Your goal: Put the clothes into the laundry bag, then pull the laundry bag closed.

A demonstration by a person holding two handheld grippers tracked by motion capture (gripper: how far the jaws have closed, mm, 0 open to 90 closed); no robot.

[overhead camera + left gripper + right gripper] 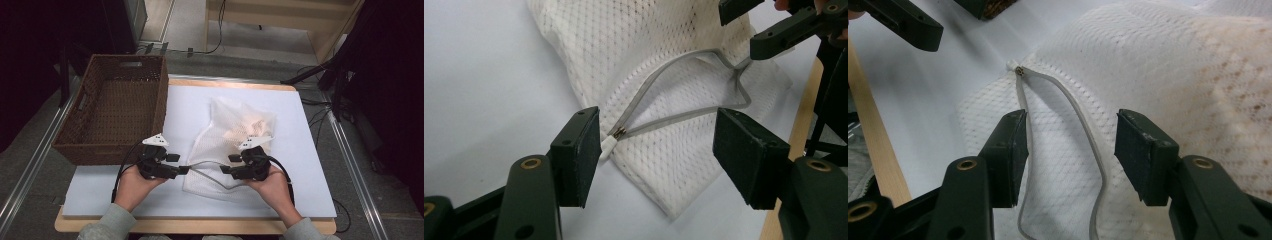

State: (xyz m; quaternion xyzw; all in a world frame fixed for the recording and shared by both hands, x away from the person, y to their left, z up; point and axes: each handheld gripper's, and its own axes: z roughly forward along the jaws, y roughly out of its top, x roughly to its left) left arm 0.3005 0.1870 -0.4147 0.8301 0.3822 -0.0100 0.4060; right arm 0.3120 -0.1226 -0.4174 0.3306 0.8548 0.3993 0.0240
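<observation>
A white sheet (125,192) covers the wooden table, with a brown wicker basket (115,107) in the upper left of the high view and dark floor and cables beyond. A white mesh bag (235,130) lies at the centre of the sheet, something pale and tan inside it, though the mesh blurs what it is. Its grey zipper (212,172), parted into a loop, runs across the lower middle of the frame between the two tools. The left gripper (183,169) stands open, its tip right at the zipper's white end piece (608,145), seemingly touching beside one pad without clamping. The right gripper (226,169) is open too, jaws straddling both grey strands (1083,120) at the loop's far end. The zipper's long axis lies along the line joining the grippers, so each hand sits nearest its own end.
</observation>
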